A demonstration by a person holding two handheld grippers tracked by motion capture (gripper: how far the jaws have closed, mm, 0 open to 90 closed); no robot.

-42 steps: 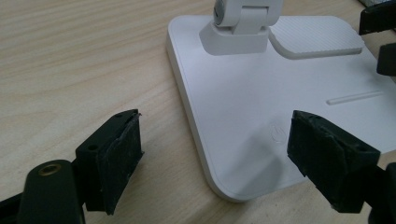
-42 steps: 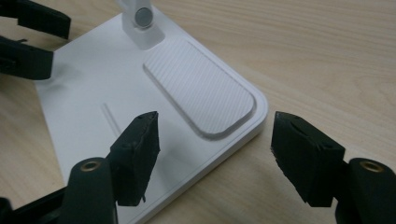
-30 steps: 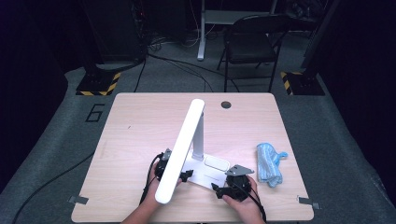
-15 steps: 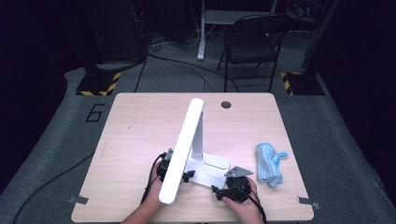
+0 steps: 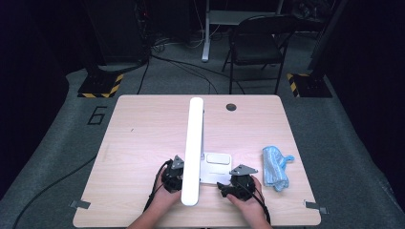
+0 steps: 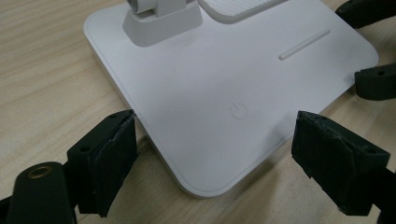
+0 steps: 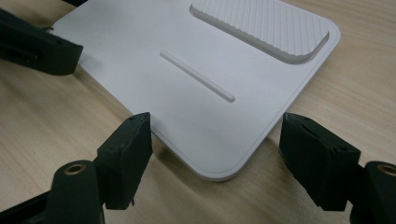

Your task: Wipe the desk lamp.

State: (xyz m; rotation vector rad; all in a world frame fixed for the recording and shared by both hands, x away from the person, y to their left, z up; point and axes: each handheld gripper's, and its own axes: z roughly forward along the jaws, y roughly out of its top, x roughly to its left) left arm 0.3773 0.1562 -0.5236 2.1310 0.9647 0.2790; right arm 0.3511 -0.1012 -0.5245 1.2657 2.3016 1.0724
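A white desk lamp stands on the wooden table, its long bar head reaching toward me over the flat square base. My left gripper sits at the base's near left side. In the left gripper view, my left gripper is open and straddles a corner of the base by the power mark; its jaws have just been opening a little further. My right gripper is at the near right corner. In the right gripper view, my right gripper is open around the base.
A blue cloth lies bunched to the right of the lamp. A ribbed pad is set into the base's top. A dark grommet hole marks the table's far edge. A folding chair stands beyond the table.
The near end of the lamp head has swung to the right, so the bar now runs straight toward me. Both hands have stayed where they were.
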